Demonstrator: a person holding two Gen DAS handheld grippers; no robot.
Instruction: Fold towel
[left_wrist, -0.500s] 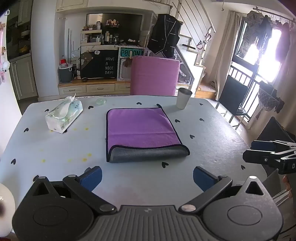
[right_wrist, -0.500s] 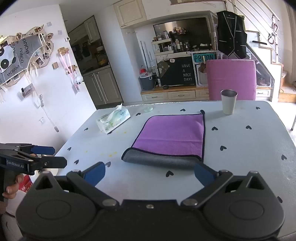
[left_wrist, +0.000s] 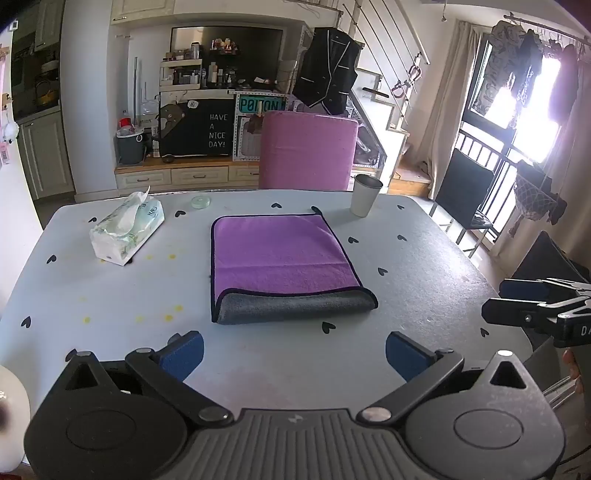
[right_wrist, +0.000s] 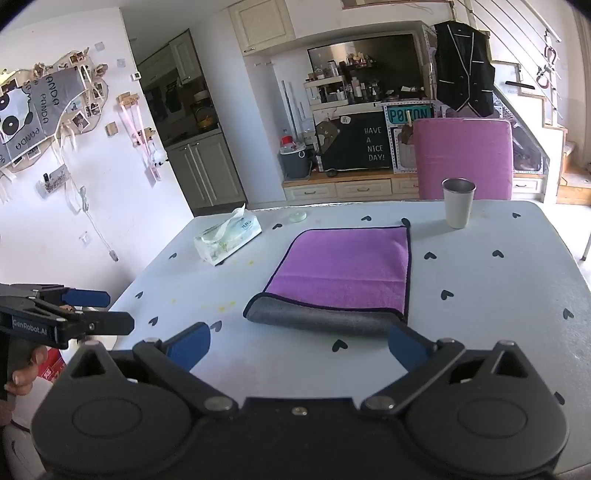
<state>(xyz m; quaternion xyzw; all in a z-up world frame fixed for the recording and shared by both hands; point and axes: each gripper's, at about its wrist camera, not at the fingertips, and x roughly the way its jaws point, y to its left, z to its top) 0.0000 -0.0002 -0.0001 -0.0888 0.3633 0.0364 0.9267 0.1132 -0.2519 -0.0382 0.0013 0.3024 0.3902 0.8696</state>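
Observation:
A purple towel (left_wrist: 280, 254) with a grey underside lies folded in the middle of the white table (left_wrist: 110, 295), its grey fold edge nearest me. It also shows in the right wrist view (right_wrist: 343, 266). My left gripper (left_wrist: 293, 354) is open and empty, held above the table's near edge, short of the towel. My right gripper (right_wrist: 299, 347) is open and empty, just short of the towel's near right corner. The right gripper shows at the right edge of the left wrist view (left_wrist: 517, 299), and the left gripper shows at the left edge of the right wrist view (right_wrist: 99, 310).
A tissue pack (left_wrist: 127, 230) lies at the far left of the table. A metal cup (left_wrist: 365, 195) stands beyond the towel's far right corner. A small round lid (left_wrist: 200, 201) lies near the far edge. A pink chair (left_wrist: 306, 149) stands behind the table.

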